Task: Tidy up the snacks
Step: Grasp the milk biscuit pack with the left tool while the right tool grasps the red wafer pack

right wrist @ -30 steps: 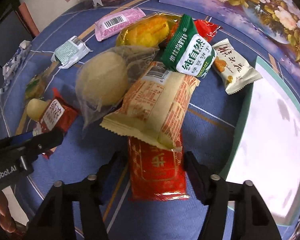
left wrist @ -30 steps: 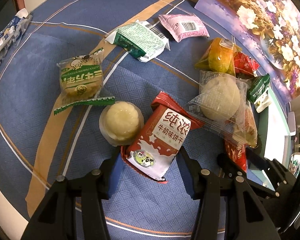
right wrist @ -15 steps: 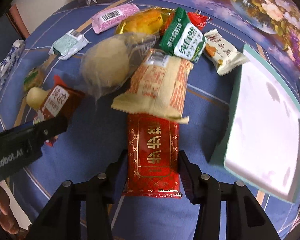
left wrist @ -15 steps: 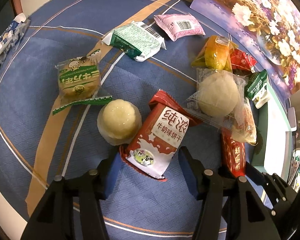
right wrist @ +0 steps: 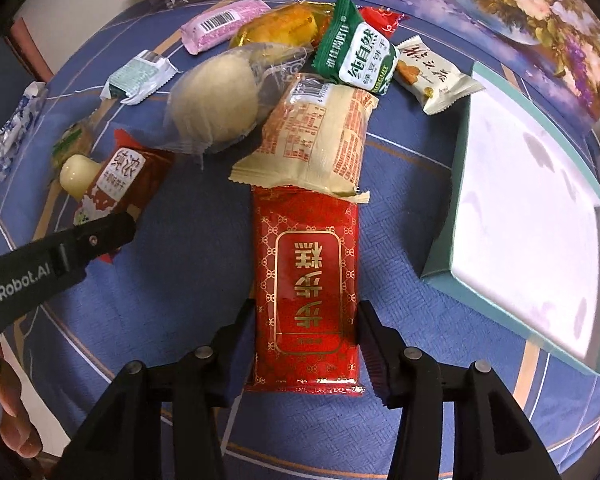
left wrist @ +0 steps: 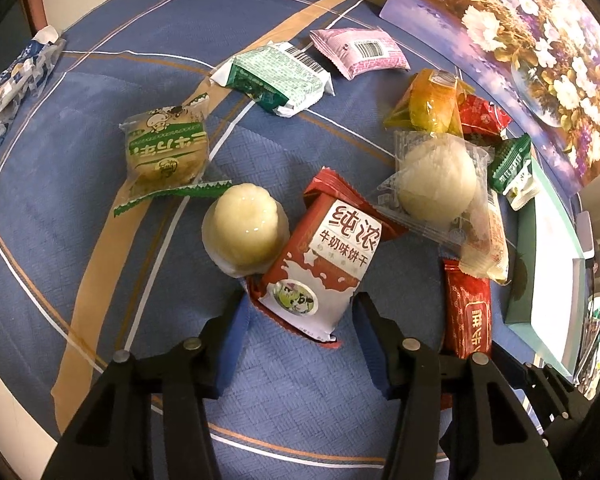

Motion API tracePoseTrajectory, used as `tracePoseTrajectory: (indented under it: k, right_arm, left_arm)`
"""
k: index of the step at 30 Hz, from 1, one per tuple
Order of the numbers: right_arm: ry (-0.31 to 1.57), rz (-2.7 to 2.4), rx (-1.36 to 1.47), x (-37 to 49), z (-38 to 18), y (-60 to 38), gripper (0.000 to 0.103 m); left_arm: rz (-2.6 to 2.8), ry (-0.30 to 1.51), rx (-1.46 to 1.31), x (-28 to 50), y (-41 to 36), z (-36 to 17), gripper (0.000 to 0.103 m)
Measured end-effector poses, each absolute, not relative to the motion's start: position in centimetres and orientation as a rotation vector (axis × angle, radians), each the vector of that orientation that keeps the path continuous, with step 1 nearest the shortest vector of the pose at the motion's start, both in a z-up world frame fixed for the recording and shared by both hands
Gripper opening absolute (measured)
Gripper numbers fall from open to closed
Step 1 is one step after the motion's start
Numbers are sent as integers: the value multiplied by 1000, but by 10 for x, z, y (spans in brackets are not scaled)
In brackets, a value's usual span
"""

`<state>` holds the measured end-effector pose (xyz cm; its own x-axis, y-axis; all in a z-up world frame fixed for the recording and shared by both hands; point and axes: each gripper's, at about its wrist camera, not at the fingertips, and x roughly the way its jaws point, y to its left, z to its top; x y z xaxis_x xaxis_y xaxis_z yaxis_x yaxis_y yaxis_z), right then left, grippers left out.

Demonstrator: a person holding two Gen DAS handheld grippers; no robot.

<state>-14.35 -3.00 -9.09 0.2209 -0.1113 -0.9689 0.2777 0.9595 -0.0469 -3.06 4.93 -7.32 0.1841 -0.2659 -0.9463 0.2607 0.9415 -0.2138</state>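
1. Left claw point(left wrist: 300, 320): jaws half spread, one on each side of the near end of the milk biscuit pack point(left wrist: 320, 268). Gaps show on both sides, so no pinch yet; the pack lies flat on the surface point(left wrist: 80, 208).
2. Right claw point(right wrist: 306, 328): jaws sit against both long edges of the red cake bar point(right wrist: 306, 280) at its near end and have just been closing and easing around it. Reads as a pinch. The bar still lies on the surface, its far end tucked under the beige pack point(right wrist: 316, 136).
3. Tray point(right wrist: 532, 208): at the right of the scene, just right of the bar. Nothing is in it as far as visible.
4. Snacks still loose: jelly cup point(left wrist: 244, 228) touching the biscuit pack's left side; green bun pack point(left wrist: 166, 152) far left of it; green-white pack point(left wrist: 278, 76) and pink pack point(left wrist: 360, 50) farther off; clear-wrapped bun point(left wrist: 436, 178), orange pack point(left wrist: 432, 104), small red pack point(left wrist: 484, 114), green biscuit pack point(right wrist: 356, 56) and nut bar point(right wrist: 432, 76) heaped near the tray's far corner.
5. Progress, my judgement: task barely begun. Nothing is sorted; two packs are lined up for lifting, roughly a dozen remain.
6. Risk: lifting the bar may drag the beige pack.
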Motion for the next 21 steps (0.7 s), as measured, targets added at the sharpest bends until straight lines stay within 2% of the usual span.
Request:
tracePoseTrajectory:
  k: [5,9,11,12,14,15,16,18,21]
  right_arm:
    - [1327,-269,172,-142,-95,-32,58]
    - [1334,-283,185,-141,-97,-37,71]
    - [1331,-283,204,-144,-96,-42,72]
    - [1329,-284,198,-145,-96,-40,71]
    - [1327,-285,185,-145,-95,-37,68]
    - [1323,-274,190,-145,-95,-39,61]
    - [1322,-266,192,-138,-94,-43,54]
    - [1321,-261,192,-137,-90,-41,50]
    - [1322,-256,210,-139,-89,-42,48]
  left_arm:
    - [-360,1331,26,-35,46,-73,55]
    - [-354,1331,35,-37,43,-72,55]
    - [-352,1331,39,-38,42,-72,55]
    - [-351,1331,42,-38,41,-71,55]
    - [-338,1329,50,-40,42,-70,44]
    - [-335,1331,41,-39,44,-70,41]
    - [-336,1333,30,-38,46,-70,33]
    - [-337,1337,20,-39,49,-68,23]
    - [-341,1342,13,-40,50,-68,19]
